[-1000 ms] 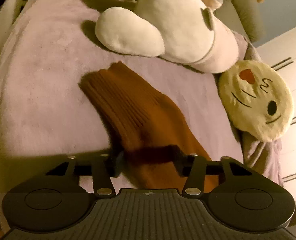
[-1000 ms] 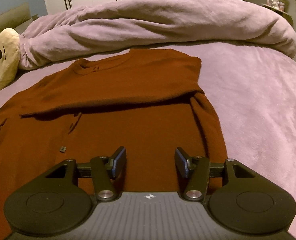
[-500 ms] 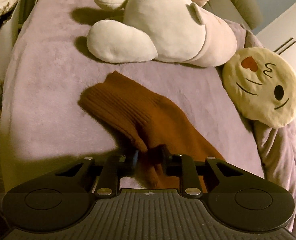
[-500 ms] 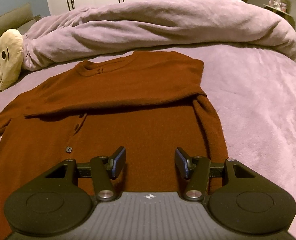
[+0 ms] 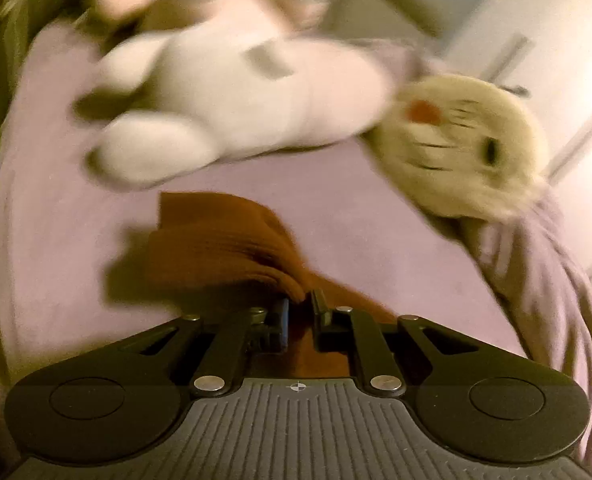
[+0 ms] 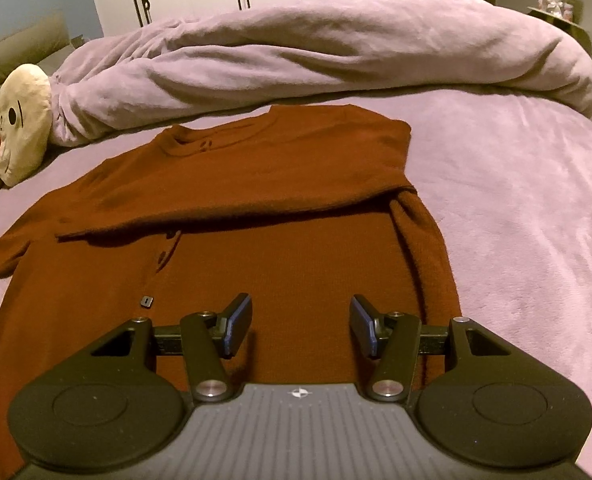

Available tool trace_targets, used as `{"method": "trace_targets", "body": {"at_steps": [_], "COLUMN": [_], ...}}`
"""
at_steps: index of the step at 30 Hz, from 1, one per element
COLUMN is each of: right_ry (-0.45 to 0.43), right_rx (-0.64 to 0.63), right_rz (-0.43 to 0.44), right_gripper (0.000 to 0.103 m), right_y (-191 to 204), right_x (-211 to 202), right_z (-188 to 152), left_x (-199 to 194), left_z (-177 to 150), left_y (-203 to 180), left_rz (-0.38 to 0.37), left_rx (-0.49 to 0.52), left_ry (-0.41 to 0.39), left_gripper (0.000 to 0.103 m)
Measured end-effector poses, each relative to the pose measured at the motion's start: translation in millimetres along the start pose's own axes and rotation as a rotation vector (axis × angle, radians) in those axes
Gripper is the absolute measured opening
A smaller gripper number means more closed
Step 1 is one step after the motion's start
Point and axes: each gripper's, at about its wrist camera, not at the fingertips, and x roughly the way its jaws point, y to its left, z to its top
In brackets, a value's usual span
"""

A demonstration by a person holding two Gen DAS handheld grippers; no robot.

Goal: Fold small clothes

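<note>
So the left gripper [image 5: 301, 309] is angled down at the bed [image 5: 56, 216], fingers pinched tight on the rust-brown sleeve [image 5: 220, 240], which bunches up just ahead of the fingertips; those jaws have just been closing with the knit between them. That view is pretty blurry, but a white plush toy [image 5: 232, 92] and a round face cushion [image 5: 464, 148] sit farther out past the fingers. The right gripper [image 6: 300, 322] also tilts down, fingers spread with nothing in between, hovering over the lower part of the brown sweater [image 6: 296, 208], whose one sleeve is folded across the chest.
</note>
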Motion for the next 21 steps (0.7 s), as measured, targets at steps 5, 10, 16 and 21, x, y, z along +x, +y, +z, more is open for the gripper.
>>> {"method": "trace_targets", "body": {"at_steps": [5,10,16,21], "right_ry": [-0.011,-0.017,-0.019,-0.034], "right_rx": [0.020,0.038,0.063,0.063], "right_rz": [0.019,0.044,0.045,0.075], "right_gripper": [0.054,0.054,0.054,0.054], "right_y": [-1,-3,-19,-25], "right_x": [-2,-5,-11,-14], "right_z": [-1,-4,-6,5], "left_x": [-36,-48,-24,-27], "left_z": [-24,-101,-217,-239], "left_y": [-97,-201,-253,-220], "left_rz": [-0.177,-0.347,-0.375,-0.341], "left_rx": [0.247,0.498,0.680,0.629], "left_ry": [-0.041,0.003,0.252,0.333], "left_gripper": [0.012,0.013,0.042,0.051]}}
